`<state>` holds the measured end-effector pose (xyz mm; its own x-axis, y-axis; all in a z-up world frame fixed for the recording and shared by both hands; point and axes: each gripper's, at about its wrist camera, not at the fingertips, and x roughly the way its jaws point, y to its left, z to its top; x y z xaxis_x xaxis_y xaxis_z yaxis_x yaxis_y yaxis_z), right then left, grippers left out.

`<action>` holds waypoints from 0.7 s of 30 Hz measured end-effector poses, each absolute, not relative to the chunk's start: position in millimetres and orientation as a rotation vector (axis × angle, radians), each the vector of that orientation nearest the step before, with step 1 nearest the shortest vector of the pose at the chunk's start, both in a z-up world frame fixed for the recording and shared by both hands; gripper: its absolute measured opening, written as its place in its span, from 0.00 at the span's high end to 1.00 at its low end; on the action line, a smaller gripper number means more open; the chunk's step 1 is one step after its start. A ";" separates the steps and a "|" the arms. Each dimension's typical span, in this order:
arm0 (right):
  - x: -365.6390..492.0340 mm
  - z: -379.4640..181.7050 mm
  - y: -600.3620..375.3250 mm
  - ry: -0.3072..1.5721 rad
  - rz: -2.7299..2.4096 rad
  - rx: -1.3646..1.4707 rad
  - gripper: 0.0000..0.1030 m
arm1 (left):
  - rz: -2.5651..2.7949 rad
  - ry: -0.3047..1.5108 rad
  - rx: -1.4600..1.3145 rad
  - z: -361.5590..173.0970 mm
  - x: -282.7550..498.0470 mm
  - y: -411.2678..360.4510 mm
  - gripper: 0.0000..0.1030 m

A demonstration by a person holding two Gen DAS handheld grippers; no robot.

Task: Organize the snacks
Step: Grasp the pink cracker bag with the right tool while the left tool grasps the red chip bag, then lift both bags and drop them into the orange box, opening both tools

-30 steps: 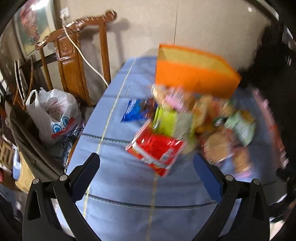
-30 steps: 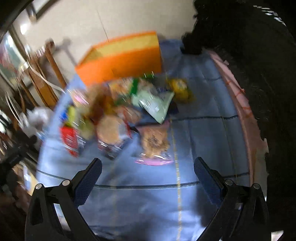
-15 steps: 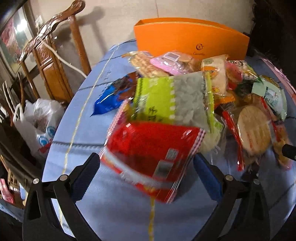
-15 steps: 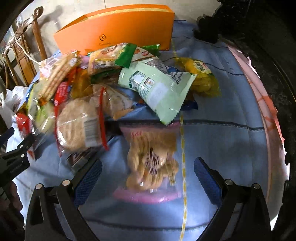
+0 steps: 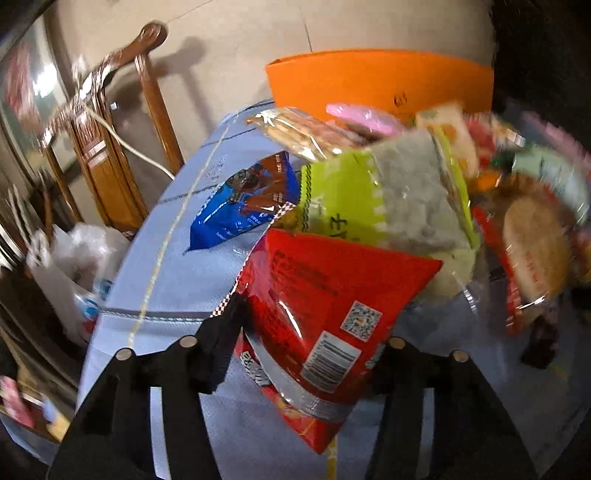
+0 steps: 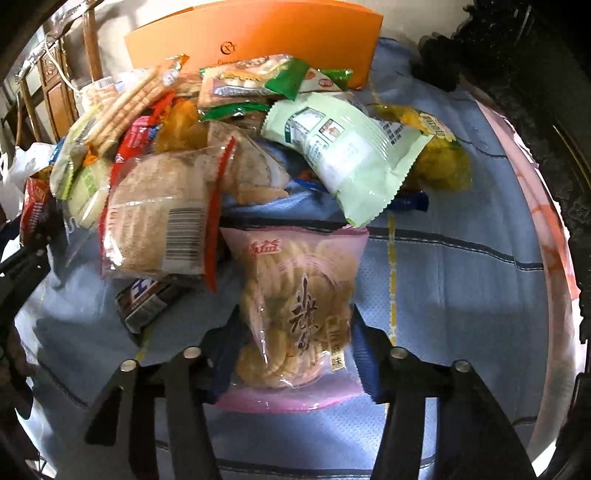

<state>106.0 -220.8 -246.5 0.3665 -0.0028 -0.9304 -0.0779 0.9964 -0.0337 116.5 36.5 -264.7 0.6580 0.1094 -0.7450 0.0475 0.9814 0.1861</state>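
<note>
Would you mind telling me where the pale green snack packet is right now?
In the right wrist view the pale green packet lies at the pile's right side, in front of the orange box, overlapping the yellow packet and just behind the pink cracker bag.

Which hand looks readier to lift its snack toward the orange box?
Probably right: the right gripper squarely grips the pink cracker bag, lying free; the left gripper pinches the red bag beneath the green packet.

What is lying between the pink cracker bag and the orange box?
In the right wrist view, a pale green packet lies between pink cracker bag and orange box.
</note>
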 end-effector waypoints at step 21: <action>86.5 -208.2 -230.1 1.075 0.076 0.008 0.54 | -0.099 0.727 -0.012 -200.5 93.8 63.4 0.70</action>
<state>86.5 -230.1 -208.2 0.4731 0.0661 -0.8786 -0.0580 0.9974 0.0438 93.8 63.4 -200.5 0.7430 -0.0942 -0.6626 0.0860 0.9953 -0.0450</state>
